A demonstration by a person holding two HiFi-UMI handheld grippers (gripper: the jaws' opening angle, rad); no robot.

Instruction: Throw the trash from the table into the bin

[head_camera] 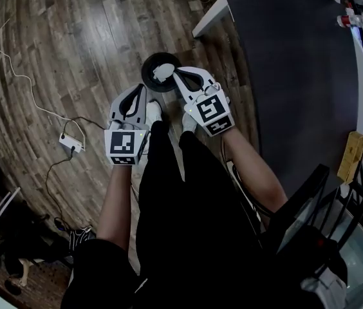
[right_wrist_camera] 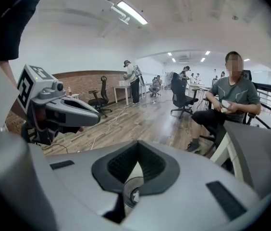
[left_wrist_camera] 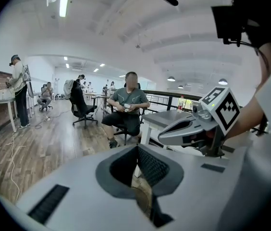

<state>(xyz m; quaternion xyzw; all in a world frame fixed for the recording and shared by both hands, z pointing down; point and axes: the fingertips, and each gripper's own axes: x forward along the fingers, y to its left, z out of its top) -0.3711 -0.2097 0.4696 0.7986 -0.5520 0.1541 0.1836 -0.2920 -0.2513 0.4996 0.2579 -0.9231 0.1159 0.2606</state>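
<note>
In the head view a round black bin [head_camera: 152,79] stands on the wooden floor beside the dark table [head_camera: 297,76], and a white piece of trash [head_camera: 163,71] lies inside it. My left gripper [head_camera: 143,92] hangs just left of the bin, shut with nothing in it. My right gripper [head_camera: 177,74] is over the bin's right rim, shut and empty. In the right gripper view the bin [right_wrist_camera: 126,189] with the white trash [right_wrist_camera: 134,195] shows below the closed jaws [right_wrist_camera: 138,155]. The left gripper view shows its own closed jaws [left_wrist_camera: 136,148] and the right gripper [left_wrist_camera: 193,129] beside it.
A white power strip [head_camera: 71,142] and its cable lie on the floor at left, and a dark bag [head_camera: 14,237] lower left. A bottle [head_camera: 352,20] and a yellow object [head_camera: 352,153] rest on the table. A person [left_wrist_camera: 126,105] sits at the table's far end.
</note>
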